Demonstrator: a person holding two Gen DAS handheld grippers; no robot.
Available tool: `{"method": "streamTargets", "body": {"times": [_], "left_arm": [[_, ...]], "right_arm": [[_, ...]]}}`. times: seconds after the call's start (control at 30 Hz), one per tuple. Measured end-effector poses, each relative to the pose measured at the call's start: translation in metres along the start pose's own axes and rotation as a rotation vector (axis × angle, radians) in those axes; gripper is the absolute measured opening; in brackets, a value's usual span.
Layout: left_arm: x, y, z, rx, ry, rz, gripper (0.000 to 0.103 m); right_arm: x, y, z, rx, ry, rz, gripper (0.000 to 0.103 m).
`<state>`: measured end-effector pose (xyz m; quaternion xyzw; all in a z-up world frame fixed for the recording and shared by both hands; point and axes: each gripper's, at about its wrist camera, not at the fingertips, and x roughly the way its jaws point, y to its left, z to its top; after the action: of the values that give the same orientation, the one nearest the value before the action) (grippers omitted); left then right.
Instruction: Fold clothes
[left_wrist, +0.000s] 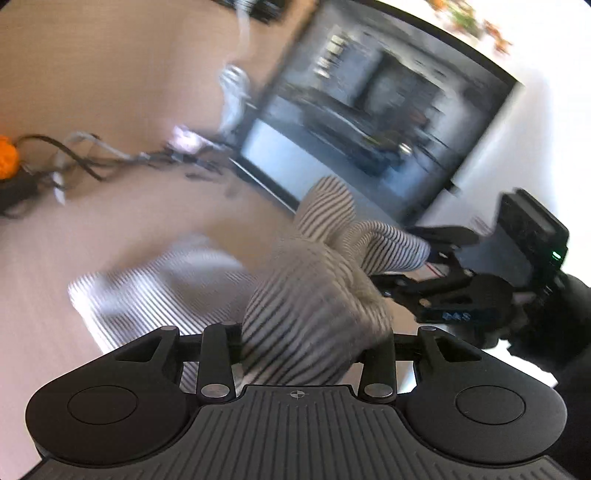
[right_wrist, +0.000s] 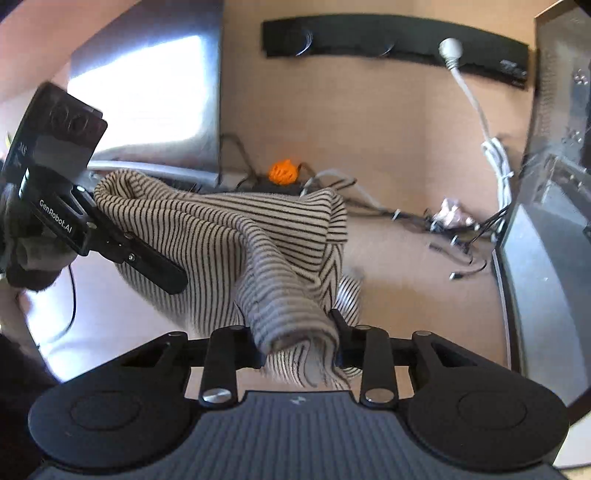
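A home living room: a television (left_wrist: 373, 122), soundbar (right_wrist: 391, 40) and tangled cables (right_wrist: 436, 225) on a wooden surface (right_wrist: 369, 122).

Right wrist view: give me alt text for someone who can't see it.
Both tools hold a striped garment off a tan table: the right tool grips a bunched edge at the bottom, and the left tool holds it from the left. Behind lie tangled cables and an orange object.

"GenRobot.AI" in white on the left gripper (right_wrist: 162, 271) body (right wrist view)
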<state>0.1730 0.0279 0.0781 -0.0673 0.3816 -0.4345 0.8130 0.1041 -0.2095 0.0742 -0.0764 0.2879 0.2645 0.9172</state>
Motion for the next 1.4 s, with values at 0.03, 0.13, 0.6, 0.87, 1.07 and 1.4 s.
{"method": "streamTargets", "body": {"times": [0.03, 0.13, 0.6, 0.87, 1.07, 1.4], "left_arm": [[0.008, 0.012, 0.004, -0.019, -0.014, 0.035, 0.041], [0.039, 0.058, 0.008, -0.156, -0.013, 0.143, 0.047], [0.037, 0.078, 0.011, -0.084, -0.034, 0.399, 0.095], [0.058, 0.079, 0.017, -0.032, 0.003, 0.516, 0.096], [0.061, 0.076, 0.02, -0.001, 0.007, 0.523, 0.097], [0.046, 0.073, 0.018, -0.054, -0.029, 0.513, 0.096]], "right_arm": [[0.013, -0.002, 0.006, -0.005, -0.006, -0.016, 0.031], [0.076, -0.011, 0.017, 0.003, 0.04, -0.125, 0.031], [0.13, -0.03, 0.05, -0.022, 0.118, -0.339, 0.061], [0.127, -0.003, 0.067, -0.081, 0.05, -0.266, 0.088], [0.161, -0.01, 0.047, -0.074, 0.149, -0.376, 0.097], [0.093, 0.001, 0.077, -0.102, -0.086, -0.353, 0.101]]}}
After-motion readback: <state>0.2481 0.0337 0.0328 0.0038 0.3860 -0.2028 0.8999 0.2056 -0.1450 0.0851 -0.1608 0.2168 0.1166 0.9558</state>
